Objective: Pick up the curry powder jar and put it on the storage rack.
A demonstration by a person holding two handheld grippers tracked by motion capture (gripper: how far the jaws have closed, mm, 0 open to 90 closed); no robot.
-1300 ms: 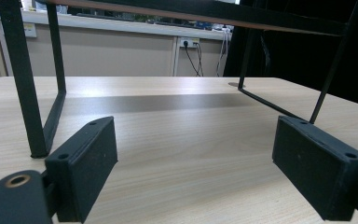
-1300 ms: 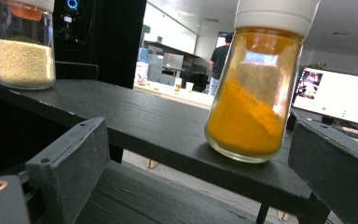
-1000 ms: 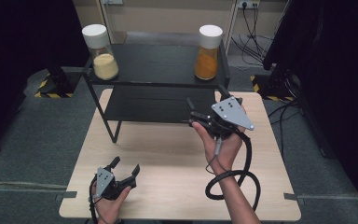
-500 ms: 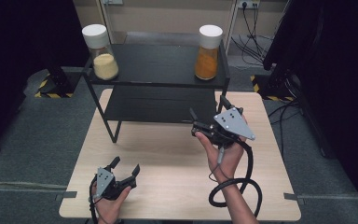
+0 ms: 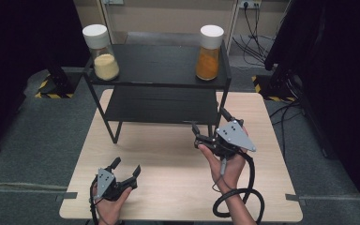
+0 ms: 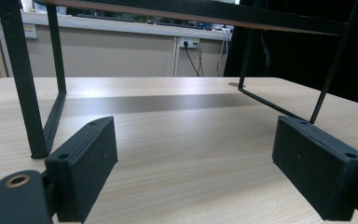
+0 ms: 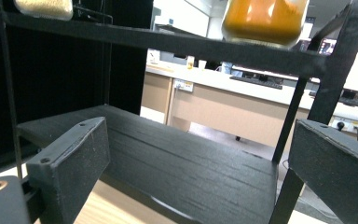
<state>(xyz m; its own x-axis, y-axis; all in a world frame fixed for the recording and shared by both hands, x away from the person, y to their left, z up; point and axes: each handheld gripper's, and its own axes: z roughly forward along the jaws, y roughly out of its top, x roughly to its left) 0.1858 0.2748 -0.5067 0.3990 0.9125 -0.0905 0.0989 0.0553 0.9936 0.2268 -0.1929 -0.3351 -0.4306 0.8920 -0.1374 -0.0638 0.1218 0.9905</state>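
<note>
Over at the left, the left hand-held gripper (image 5: 125, 169) rests low on the wooden bench (image 5: 168, 154) near its front edge, its jaws spread wide with nothing between them, pointing toward the black two-tier shelf (image 5: 161, 105) standing at the far half of the bench. On the shelf's top tier, at its left end, stands a jar of pale yellow grains (image 5: 101, 47) with a white lid. At the right end stands the jar of orange powder (image 5: 209, 47), also upright and white-capped. Below and in front of it, the right hand-held gripper (image 5: 209, 124) is held up off the bench, jaws open and empty, just short of the shelf's lower tier and right front leg.
</note>
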